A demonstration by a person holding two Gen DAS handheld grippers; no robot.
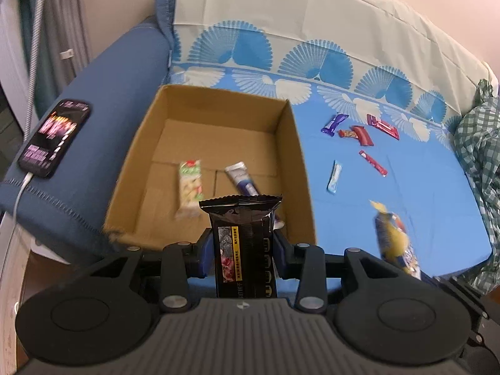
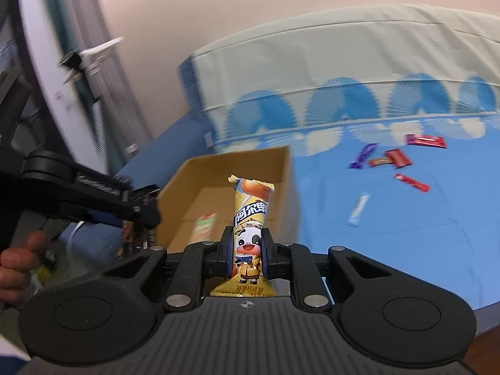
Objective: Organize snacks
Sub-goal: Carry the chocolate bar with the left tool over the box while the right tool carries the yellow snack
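Both tongs are loaded and positioned at the near edge of the cardboard box (image 1: 215,162), which sits on the left part of the blue cover (image 1: 406,206) beside the sofa arm (image 1: 103,131).

Left tongs (image 1: 243,243): clamped on the black snack pack (image 1: 242,237). The pads grip the pack at its sides, near mid-length, so the wrapper stands upright with its crimped top clear of the jaws — an orientation that should let it fall flat into the box on release.

Right tongs (image 2: 248,250): clamped on the yellow cartoon-cow snack (image 2: 250,228), a narrow wrapper, so the jaws stand almost together. The grip sits low on the pack and the upper half points toward the box opening.

Box contents: a green-and-white snack (image 1: 189,187) and a silver-blue bar (image 1: 242,179) lie on the floor of the box, side by side, with free space around them.

Remaining stock: six small wrapped snacks (image 1: 359,134) lie loose on the cover, right of the box and well apart from it. A phone (image 1: 54,137) on its cable rests on the sofa arm, clear of the work area.

Judgement: the task is partly complete — two packs boxed, two in transit, the loose group not yet collected.
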